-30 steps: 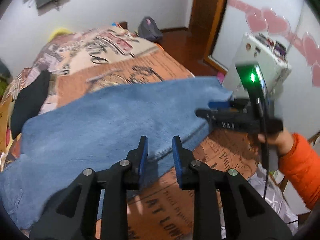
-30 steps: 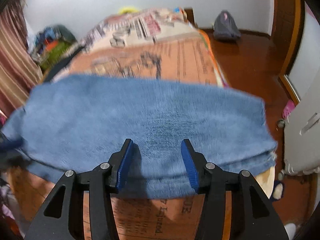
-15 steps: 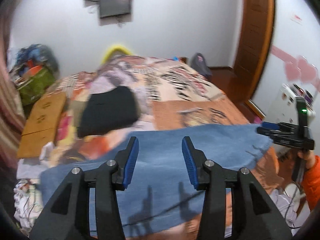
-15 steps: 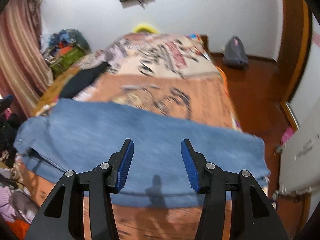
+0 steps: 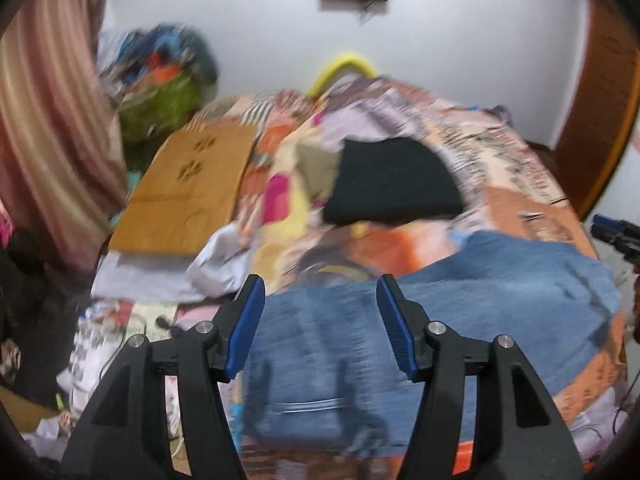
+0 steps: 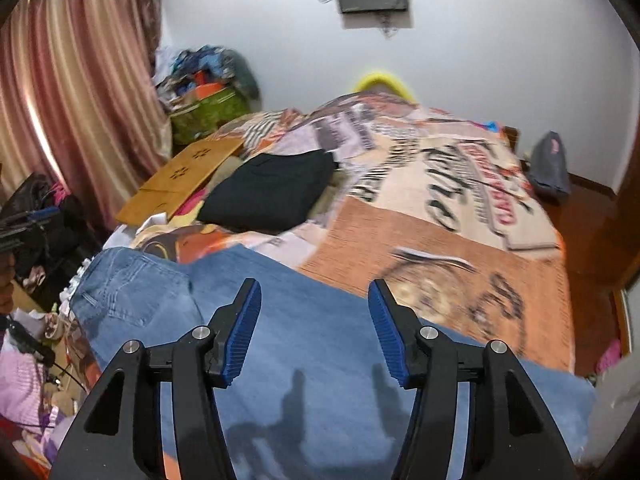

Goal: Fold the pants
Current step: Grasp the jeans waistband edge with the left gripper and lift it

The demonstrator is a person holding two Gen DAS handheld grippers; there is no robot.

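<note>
Left wrist view: the left gripper [image 5: 320, 324] has its blue-padded fingers spread wide with nothing between them, held above the blue denim pants [image 5: 460, 312], which lie flat across the near end of the bed with the orange printed bedspread [image 5: 532, 216]. A folded black garment [image 5: 392, 184] lies farther up the bed, well apart from the pants. A flat brown cardboard sheet [image 5: 188, 196] rests at the bed's left edge. Beyond it stands a green fabric container [image 5: 160, 108] heaped with mixed coloured items; the blur prevents naming them. The tip of the right gripper [image 5: 618, 236] shows at the right frame edge; its finger state cannot be told here. Right wrist view: the right gripper [image 6: 314, 328] has its fingers spread wide, empty, above the pants [image 6: 320, 344], whose waist and back pocket lie toward the left. The black garment [image 6: 272, 196] sits beyond the pants. The green container [image 6: 208, 112] holds a pile of clothing and an orange item
</note>
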